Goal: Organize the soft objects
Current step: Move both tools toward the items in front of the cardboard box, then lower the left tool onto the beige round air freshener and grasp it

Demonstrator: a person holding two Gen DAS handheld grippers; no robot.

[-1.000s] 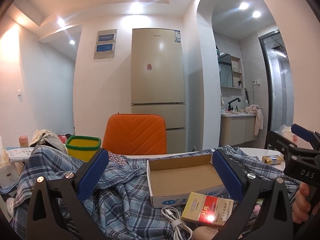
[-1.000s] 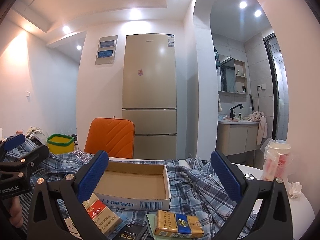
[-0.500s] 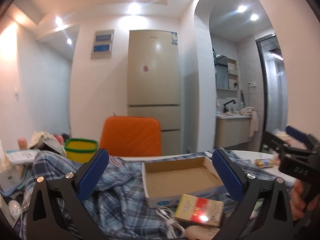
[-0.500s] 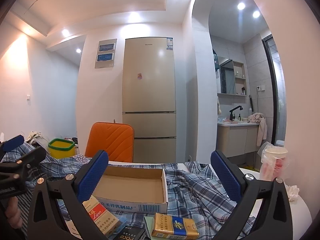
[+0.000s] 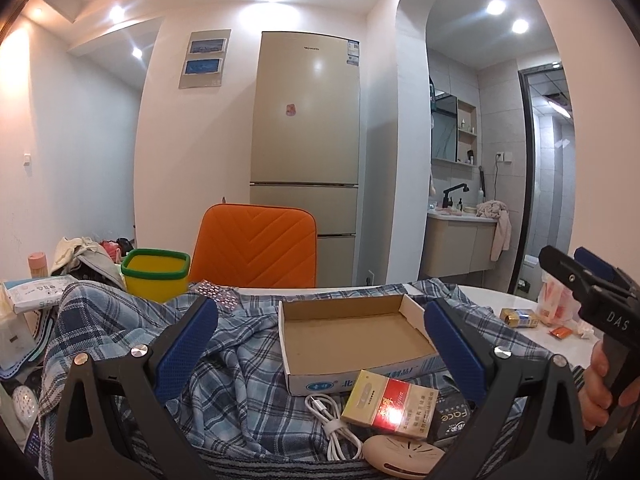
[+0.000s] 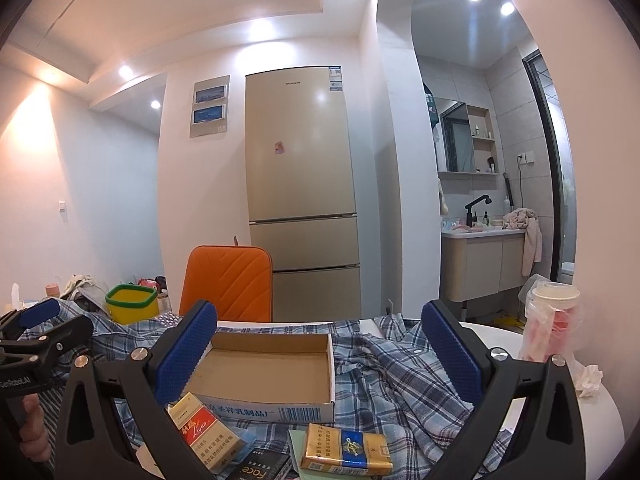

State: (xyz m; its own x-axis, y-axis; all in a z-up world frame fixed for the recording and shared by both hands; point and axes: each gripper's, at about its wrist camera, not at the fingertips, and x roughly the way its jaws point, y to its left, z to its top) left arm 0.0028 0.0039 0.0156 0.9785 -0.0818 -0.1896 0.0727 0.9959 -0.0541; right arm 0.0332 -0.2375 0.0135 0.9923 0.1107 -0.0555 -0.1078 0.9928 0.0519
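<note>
A blue plaid shirt (image 5: pixel 240 364) lies crumpled over the white table; it also shows in the right wrist view (image 6: pixel 400 376). An empty shallow cardboard box (image 5: pixel 352 336) rests on it, also seen in the right wrist view (image 6: pixel 272 372). My left gripper (image 5: pixel 320 344) is open and empty, held above the shirt and box. My right gripper (image 6: pixel 316 356) is open and empty, above the box. A red-and-gold pack (image 5: pixel 390 404), a gold-and-blue pack (image 6: pixel 346 450) and a white cable (image 5: pixel 328 416) lie in front of the box.
A yellow bin with a green rim (image 5: pixel 156 274) and an orange chair (image 5: pixel 256 252) stand behind the table. A cup in a plastic bag (image 6: pixel 552 328) and crumpled tissue (image 6: pixel 588 378) sit at the right. Clutter lies at the left table edge (image 5: pixel 28 308).
Both grippers have shifted a little and stay open. The left view has swung slightly left and back. Nothing has been taken hold of.
</note>
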